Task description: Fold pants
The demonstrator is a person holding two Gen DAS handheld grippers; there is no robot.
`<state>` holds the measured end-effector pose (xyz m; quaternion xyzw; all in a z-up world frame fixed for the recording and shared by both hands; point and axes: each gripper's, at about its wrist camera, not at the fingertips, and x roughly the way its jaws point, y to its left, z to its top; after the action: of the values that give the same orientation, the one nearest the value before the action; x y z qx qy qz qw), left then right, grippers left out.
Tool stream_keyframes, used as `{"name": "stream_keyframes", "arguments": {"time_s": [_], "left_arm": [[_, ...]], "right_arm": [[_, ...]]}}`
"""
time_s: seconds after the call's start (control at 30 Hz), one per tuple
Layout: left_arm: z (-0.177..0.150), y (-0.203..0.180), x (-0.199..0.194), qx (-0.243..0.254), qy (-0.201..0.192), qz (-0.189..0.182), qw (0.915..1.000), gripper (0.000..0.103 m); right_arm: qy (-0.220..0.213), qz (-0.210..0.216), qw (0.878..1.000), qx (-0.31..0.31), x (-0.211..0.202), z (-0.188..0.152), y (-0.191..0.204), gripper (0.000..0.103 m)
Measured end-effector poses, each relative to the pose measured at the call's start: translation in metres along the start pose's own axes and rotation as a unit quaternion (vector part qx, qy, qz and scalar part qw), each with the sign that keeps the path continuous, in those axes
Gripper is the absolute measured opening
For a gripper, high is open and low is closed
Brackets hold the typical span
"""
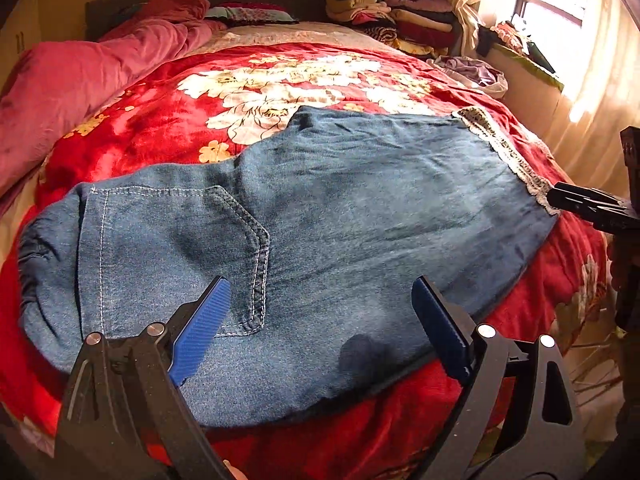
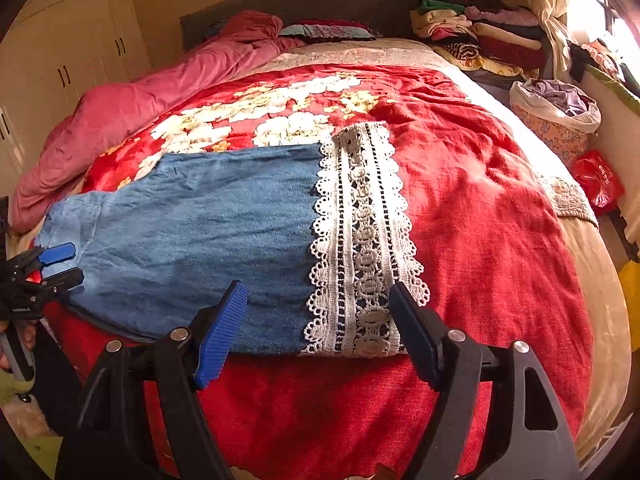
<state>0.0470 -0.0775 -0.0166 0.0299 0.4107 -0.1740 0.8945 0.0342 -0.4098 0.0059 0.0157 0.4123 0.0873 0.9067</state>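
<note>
Your left gripper (image 1: 320, 312) sits at 6 o'clock in its own view, jaws spread wide, nothing between the blue pads (image 1: 200, 330). It hovers over the near edge of the denim pants (image 1: 320, 208), above the waist end; whether the pads touch the cloth I can't tell. The back pocket (image 1: 224, 256) lies at about 8 o'clock, just ahead of your left pad.

Your right gripper (image 2: 318, 320) is also wide apart and holds nothing, low at 6 o'clock in the right wrist view. It points at the leg end: the right finger (image 2: 416, 340) overlaps the white lace hem (image 2: 360, 240), the left one sits over the denim beside it. Contact is not clear.

The pants lie flat across the red floral blanket (image 2: 480, 200) near the foot of the bed, waist toward your left, lace cuff toward your right, one leg stacked on the other as far as shows.

From the right wrist view your left gripper appears at 9 o'clock at the waist corner. From the left wrist view your right gripper shows at 3 o'clock by the hem.

Pink duvet (image 1: 80, 80) bunched at 10 o'clock, stack of folded clothes (image 1: 388, 16) at 1 o'clock by the headboard (image 2: 300, 4), bag of laundry (image 2: 556, 108) at 2 o'clock.
</note>
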Motion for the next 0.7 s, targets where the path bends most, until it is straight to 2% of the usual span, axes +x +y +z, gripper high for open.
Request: {"name": "stream_keyframes", "arguments": {"time_s": [0.13,0.3,0.7], "left_arm": [[0.005,-0.009,-0.014,0.006,-0.014,-0.002,0.9999,0.085],[0.014,-0.019,-0.026,0.002,-0.021,-0.033,0.9992,0.086],[0.045,-0.046,-0.014,0.027,-0.012,-0.043,0.9987,0.090]], "right_arm": [[-0.019,0.002,1.000,0.002,-0.015,0.002,0.001,0.073],[-0.041,0.007,0.999,0.011,-0.032,0.003,-0.002,0.073],[-0.047,0.011,0.998,0.036,-0.033,-0.007,-0.020,0.073]]}}
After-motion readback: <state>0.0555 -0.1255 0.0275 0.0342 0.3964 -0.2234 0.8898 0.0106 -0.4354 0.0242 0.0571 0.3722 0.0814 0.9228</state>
